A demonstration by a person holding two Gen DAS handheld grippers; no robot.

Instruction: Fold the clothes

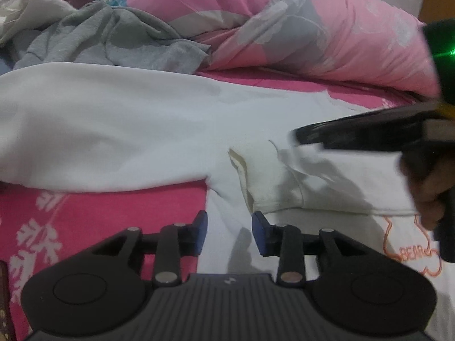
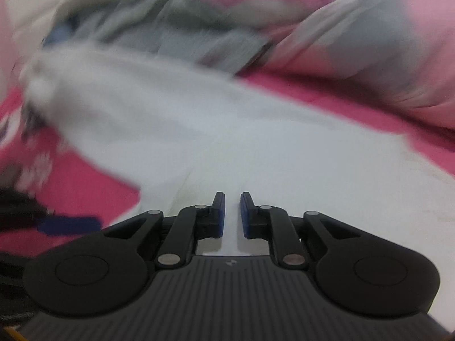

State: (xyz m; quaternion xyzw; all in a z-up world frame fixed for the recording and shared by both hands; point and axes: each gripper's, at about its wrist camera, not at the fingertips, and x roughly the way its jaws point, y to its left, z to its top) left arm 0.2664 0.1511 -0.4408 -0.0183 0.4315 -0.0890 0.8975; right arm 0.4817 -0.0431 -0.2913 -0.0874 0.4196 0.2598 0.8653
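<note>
Pink bedsheet (image 1: 93, 207) bare beside white shirt (image 1: 119, 130) edge; left gripper (image 1: 229, 233) jaws released, right gripper (image 2: 232, 216) jaws narrowly parted, empty.

Shirt (image 1: 113, 130) on bedsheet (image 1: 113, 216) — quilt (image 1: 327, 34) behind.

Soft, dim indoor light, slightly cool. The left wrist view is fairly sharp; the right tongs (image 1: 307, 135) smear with motion and cast grey shadows on the white garment (image 1: 142, 130). The right wrist view is heavily motion-blurred beyond its own tongs. Fisheye corners darken.
</note>
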